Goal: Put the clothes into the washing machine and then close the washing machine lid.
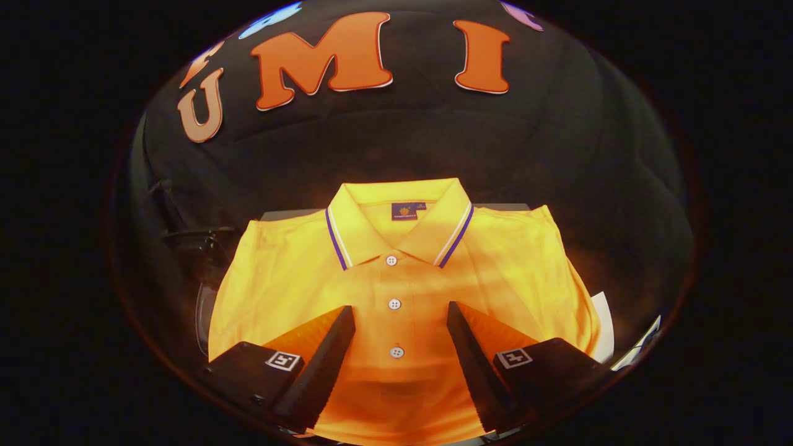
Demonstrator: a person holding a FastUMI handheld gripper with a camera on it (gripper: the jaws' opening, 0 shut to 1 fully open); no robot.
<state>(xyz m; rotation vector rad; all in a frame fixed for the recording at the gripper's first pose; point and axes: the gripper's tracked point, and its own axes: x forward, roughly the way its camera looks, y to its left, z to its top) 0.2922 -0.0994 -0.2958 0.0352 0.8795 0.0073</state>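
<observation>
Where hand-held gripper (pixel 401 316) gapes: one shirt (pixel 396 291), three buttons (pixel 394 304).

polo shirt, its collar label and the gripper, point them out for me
polo shirt (pixel 396 322), gripper view, on the button placket between the open fingers
collar label (pixel 404 212), gripper view, middle of the dark patch inside the collar
gripper (pixel 401 319), gripper view, midway between the fingertips, over the shirt

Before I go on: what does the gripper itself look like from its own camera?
The gripper has two wedge-shaped fingers that taper toward their tips, with ridged inner faces. Each sits on a blocky base carrying a small square black-and-white marker. The fingers stand open over the yellow polo shirt. No cables are visible.
</observation>
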